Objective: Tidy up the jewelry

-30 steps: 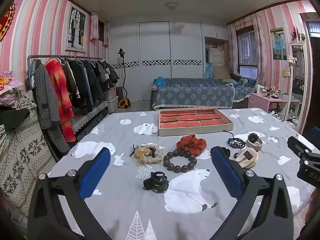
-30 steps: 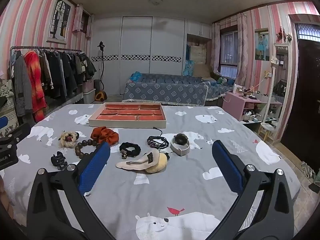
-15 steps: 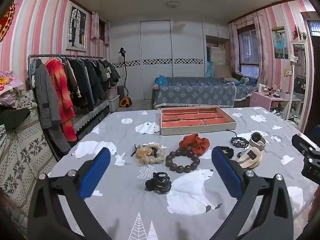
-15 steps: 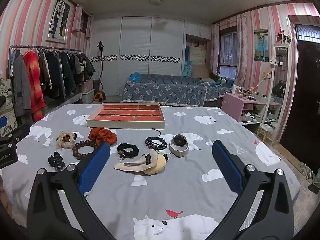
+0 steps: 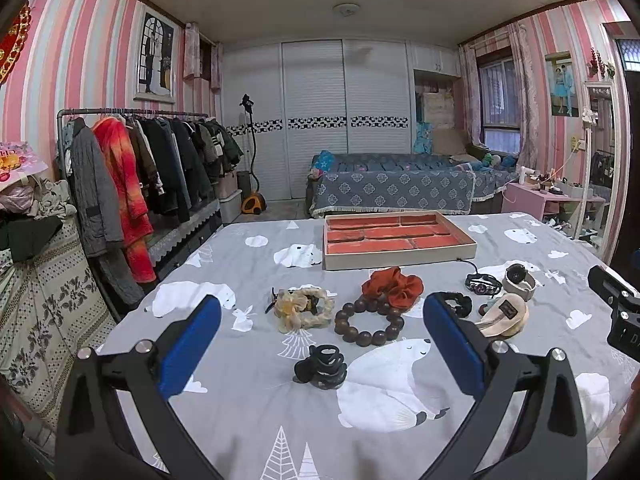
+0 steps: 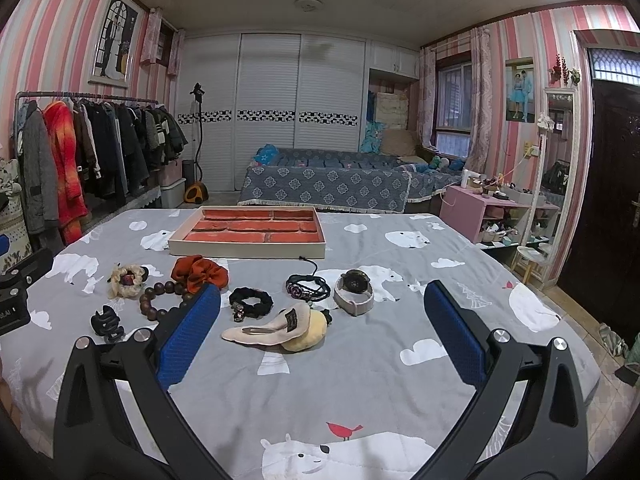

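Hovering wide apart and empty, the left tool (image 5: 322, 332) and right tool (image 6: 322, 330) are facing jewelry scattered on the surface (image 6: 360, 392) before the tray (image 6: 248, 236). I'm judging the bead bracelet (image 5: 369, 322) hard, rolling, best pinched across one side; the scrunchie (image 5: 394, 286) soft and light.

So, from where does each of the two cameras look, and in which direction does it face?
Left wrist: sits on the left gripper, facing across the table toward the tray; its open blue fingers frame the black claw clip.
Right wrist: sits on the right gripper, further right, facing the same way; its open fingers show.
Both views share the tray, the wooden bead bracelet and the watch.
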`<state>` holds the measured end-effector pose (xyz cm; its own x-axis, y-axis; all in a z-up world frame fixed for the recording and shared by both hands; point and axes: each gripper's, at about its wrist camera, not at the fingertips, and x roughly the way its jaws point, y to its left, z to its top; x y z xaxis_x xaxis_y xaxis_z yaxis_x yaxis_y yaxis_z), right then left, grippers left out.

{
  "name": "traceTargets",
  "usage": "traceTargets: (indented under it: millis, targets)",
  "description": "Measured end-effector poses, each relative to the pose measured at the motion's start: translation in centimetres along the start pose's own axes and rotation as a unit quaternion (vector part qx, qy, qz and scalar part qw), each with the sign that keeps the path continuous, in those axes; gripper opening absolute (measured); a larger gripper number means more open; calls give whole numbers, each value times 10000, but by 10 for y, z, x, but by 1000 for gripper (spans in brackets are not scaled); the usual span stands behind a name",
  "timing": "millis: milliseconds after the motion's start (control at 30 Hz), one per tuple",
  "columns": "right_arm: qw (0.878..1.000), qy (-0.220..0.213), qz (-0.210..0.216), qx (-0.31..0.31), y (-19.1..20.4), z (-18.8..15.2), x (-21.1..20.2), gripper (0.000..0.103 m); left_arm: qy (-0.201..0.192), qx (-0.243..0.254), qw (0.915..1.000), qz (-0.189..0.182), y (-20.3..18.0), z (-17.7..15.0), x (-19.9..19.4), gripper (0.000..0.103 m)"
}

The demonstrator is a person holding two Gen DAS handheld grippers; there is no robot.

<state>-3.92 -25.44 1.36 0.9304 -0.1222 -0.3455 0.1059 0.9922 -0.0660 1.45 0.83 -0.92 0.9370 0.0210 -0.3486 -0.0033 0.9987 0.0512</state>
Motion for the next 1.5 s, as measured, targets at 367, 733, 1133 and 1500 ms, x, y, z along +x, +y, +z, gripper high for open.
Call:
traceTargets:
  millis: [367,733,1133,1500]
  targets:
    - [10000,-2,-23,12,-3,-1,-1,99,-20,11,10000,16,1,0,0,99]
    - [10000,-11,-22,33,-3,-1,-2,99,-27,6,10000,31,1,1,-2,99]
    - [10000,1,-28,34,-4,-2,-2,99,-33,11,10000,27,1,3,-4,99]
    - [10000,17,-51,36,-6,-4,-2,99,-12,-2,10000,20,2,5,-5,99]
